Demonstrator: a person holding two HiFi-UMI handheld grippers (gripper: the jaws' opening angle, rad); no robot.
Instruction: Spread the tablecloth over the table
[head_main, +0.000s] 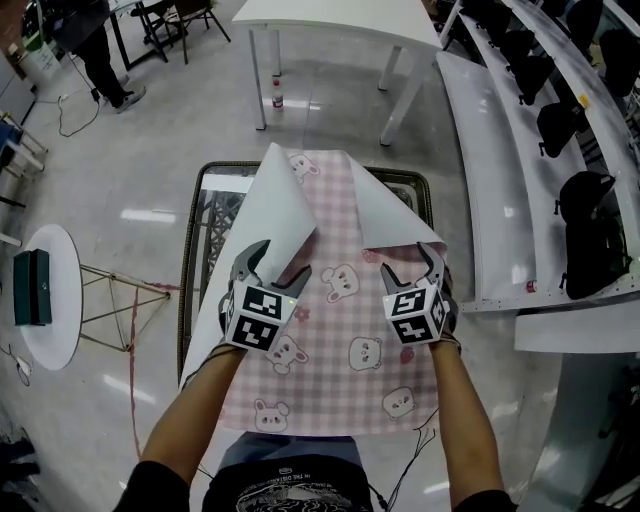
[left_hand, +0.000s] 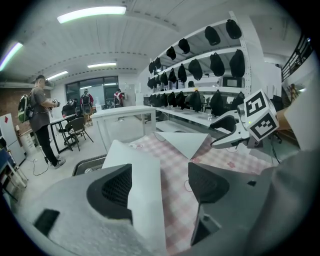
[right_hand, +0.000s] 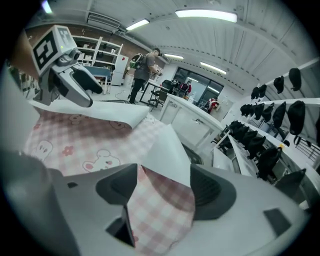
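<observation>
The tablecloth (head_main: 340, 330) is pink with little squares and bunny faces. It lies on the table (head_main: 190, 262) and covers most of the top. A strip of the table shows on the left side. The two far corners of the cloth are folded back, so their white undersides show.

The left gripper (head_main: 283, 262) is at the left folded corner. In the left gripper view its jaws are wide apart. The white flap (left_hand: 145, 175) sits between them and leans on one jaw. They are not pinching it.

The right gripper (head_main: 408, 262) is at the right folded corner. In the right gripper view its jaws are spread too. A bent piece of the pink cloth (right_hand: 160, 210) fills the space between them.

The two grippers are side by side, well apart, over the middle of the cloth.

Past the table stands a white table (head_main: 340, 20), with a bottle (head_main: 277, 97) on the floor by its leg. A small round table (head_main: 50, 300) is on the left. Black bags (head_main: 590, 230) sit on shelves on the right.
</observation>
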